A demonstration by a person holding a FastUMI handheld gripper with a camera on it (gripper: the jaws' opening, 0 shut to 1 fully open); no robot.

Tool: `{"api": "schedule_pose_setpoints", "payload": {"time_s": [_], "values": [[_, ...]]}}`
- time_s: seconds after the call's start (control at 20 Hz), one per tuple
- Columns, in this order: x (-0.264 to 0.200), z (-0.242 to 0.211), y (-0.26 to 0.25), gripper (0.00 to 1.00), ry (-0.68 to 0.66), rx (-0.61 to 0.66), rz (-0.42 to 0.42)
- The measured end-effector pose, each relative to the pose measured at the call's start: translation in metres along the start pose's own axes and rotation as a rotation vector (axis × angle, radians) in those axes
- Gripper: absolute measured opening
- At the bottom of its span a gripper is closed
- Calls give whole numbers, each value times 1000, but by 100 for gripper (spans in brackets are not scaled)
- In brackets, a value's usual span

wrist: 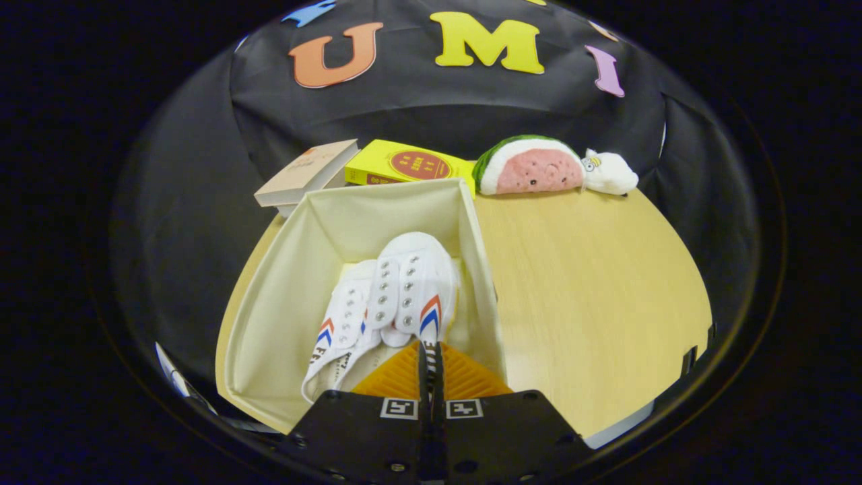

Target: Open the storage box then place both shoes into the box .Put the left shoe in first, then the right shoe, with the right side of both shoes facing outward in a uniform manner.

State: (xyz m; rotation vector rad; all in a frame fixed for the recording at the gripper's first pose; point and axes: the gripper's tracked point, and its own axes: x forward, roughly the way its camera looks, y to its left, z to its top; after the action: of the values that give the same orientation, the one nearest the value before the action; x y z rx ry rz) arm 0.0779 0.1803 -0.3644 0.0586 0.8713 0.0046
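Both shoes lie inside the open storage box (296, 269) on the table (592, 283): the right shoe (414, 286) rests partly over the left shoe (343, 330), toes toward the far wall. They look like light, soft canvas with a firmer sole, best pinched at the heel collar or upper edge. The gripper (431, 357) has its fingers pressed together on a thin strip of the right shoe's near rim, apparently pinching it.

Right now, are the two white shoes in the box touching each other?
Touching. In the gripper view, the right shoe lies overlapping the left shoe inside the storage box, no gap between them. The gripper pinches the right shoe's heel.
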Motion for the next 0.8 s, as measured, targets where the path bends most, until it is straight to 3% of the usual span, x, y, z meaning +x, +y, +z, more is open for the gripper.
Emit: {"api": "schedule_pose_setpoints", "payload": {"time_s": [0.1, 0.15, 0.25, 0.3, 0.5, 0.8], "values": [[-5, 3, 3, 1, -26, -14, -6], [-8, 11, -1, 13, -75, -36, -31], [-23, 22, 5, 22, -135, -83, -36], [-31, 23, 12, 33, -138, -99, -11], [-62, 33, 0, 97, -173, -98, -10], [-125, 72, -39, 96, -303, -71, -33]]}}
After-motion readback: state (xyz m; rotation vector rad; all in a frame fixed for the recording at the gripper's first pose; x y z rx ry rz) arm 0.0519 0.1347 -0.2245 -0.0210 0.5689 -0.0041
